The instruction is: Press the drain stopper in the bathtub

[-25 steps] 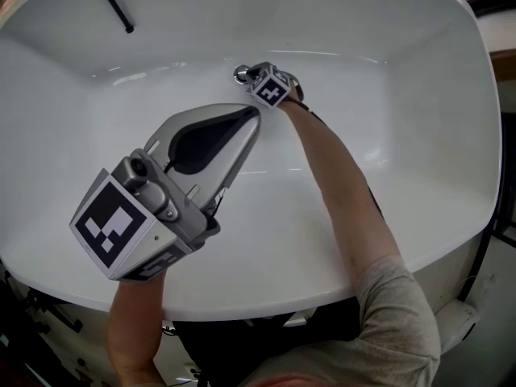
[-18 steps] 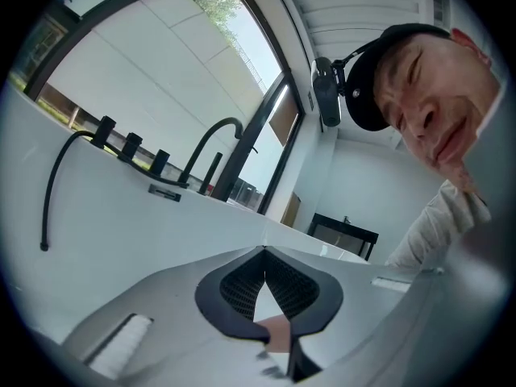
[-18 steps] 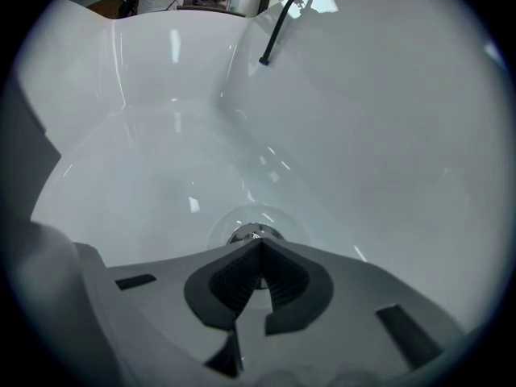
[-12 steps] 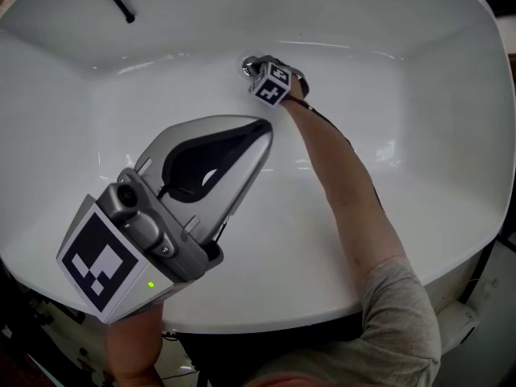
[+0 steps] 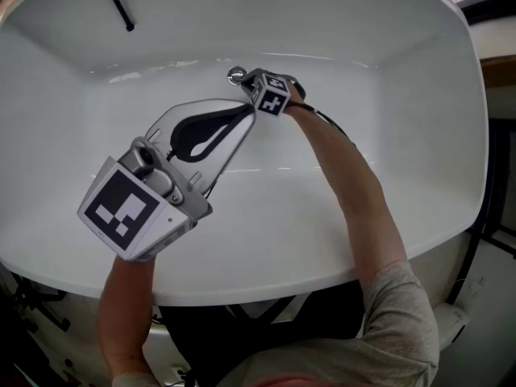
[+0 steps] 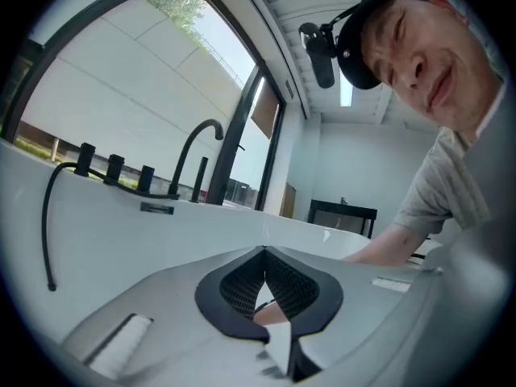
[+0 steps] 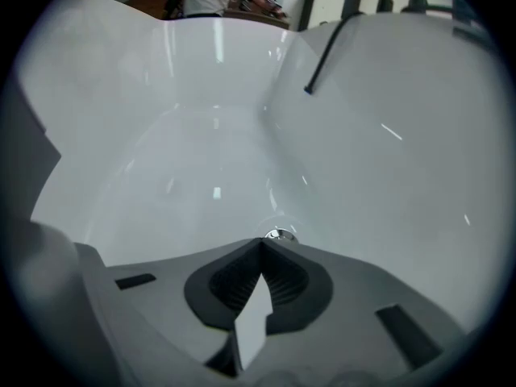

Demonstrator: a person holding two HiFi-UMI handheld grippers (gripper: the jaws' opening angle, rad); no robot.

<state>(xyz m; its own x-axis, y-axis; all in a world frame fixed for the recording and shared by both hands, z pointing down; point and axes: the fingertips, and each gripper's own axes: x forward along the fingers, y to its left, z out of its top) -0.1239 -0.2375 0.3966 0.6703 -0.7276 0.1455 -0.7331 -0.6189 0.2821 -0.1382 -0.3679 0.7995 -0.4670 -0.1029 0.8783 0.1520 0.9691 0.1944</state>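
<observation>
Right gripper [image 7: 260, 243], jaws together, beside drain stopper [image 7: 280, 235] in bathtub [image 5: 403, 135]

Right arm [image 5: 351, 188] stretched to the far side, right gripper [image 5: 244, 76] at its end, fingers [image 7: 234, 285] together, empty. Left gripper [image 5: 247, 111] raised near-left, fingers touching, empty, tip beside the right gripper's marker cube [image 5: 271, 97].

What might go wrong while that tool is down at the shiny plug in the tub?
The right gripper, jaws together, sits at the near edge of the small, glossy stopper; pressing there, it could skid onto the slick tub. The left gripper, also shut and empty, hangs close by in the head view and might bump the right arm.
</observation>
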